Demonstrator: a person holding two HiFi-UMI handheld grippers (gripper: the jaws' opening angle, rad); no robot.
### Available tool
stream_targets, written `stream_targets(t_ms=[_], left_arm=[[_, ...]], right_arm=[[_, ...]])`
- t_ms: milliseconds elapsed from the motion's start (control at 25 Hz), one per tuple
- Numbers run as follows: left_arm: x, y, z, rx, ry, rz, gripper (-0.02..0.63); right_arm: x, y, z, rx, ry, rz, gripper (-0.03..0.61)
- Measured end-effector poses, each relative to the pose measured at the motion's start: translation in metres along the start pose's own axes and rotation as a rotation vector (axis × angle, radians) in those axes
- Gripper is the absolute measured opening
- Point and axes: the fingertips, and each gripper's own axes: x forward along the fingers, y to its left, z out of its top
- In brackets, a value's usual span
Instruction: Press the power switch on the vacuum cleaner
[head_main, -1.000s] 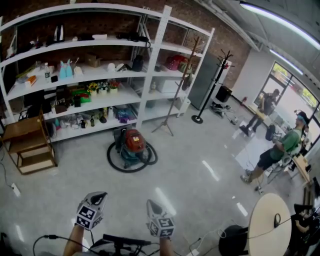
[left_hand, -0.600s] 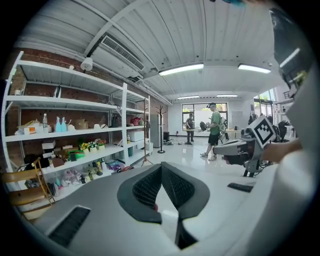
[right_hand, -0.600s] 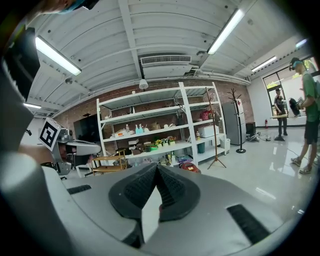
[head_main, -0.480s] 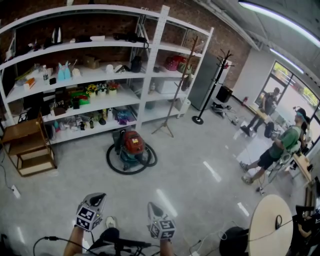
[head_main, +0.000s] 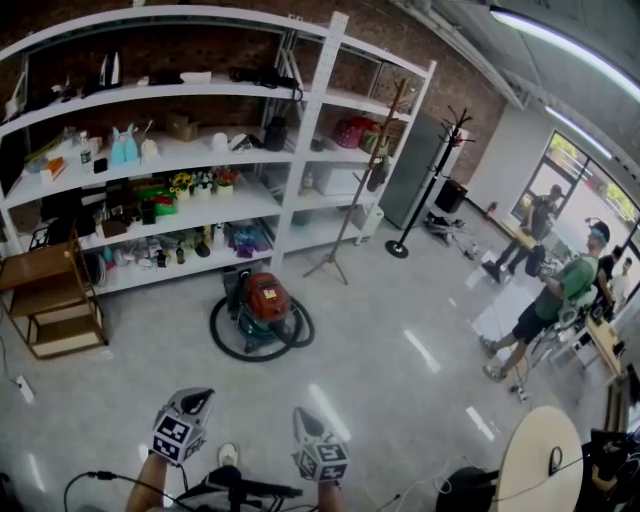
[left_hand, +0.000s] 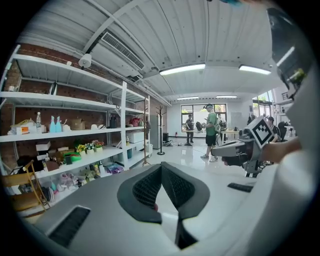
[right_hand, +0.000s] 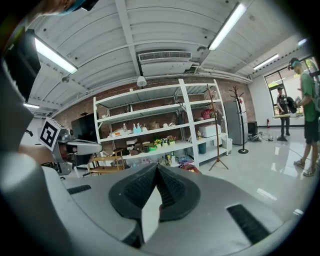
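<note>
Vacuum cleaner (head_main: 262, 305): on the floor, well ahead of both grippers and just before the shelving (head_main: 300, 150). Red top faces up, teal body below. Long axis cannot be told from here.
Hose (head_main: 225, 340): black, looped round the vacuum cleaner's base.
Left gripper (head_main: 199, 395): jaws pressed together, holding nothing.
Right gripper (head_main: 301, 412): jaws pressed together, holding nothing.
Writing: black-and-white square markers on both gripper cubes. Any print on the vacuum cleaner is too small to read.

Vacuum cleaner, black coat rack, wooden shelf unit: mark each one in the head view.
vacuum cleaner (head_main: 266, 293), head view, on its red top.
black coat rack (head_main: 398, 249), head view, on its round base.
wooden shelf unit (head_main: 40, 268), head view, on its top board.
</note>
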Motion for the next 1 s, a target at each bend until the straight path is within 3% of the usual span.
stream_targets(t_ms=[360, 1000], left_arm=[[0.044, 0.059, 0.020, -0.008, -0.027, -0.003, -0.006], [0.090, 0.169, 0.029, -0.024, -0.017, 0.027, -0.006]], right_arm=[[0.071, -0.013, 0.028, -0.013, 0.004, 0.008, 0.011], [0.183, 0.003, 0.067, -0.030, 0.018, 0.038, 0.011]])
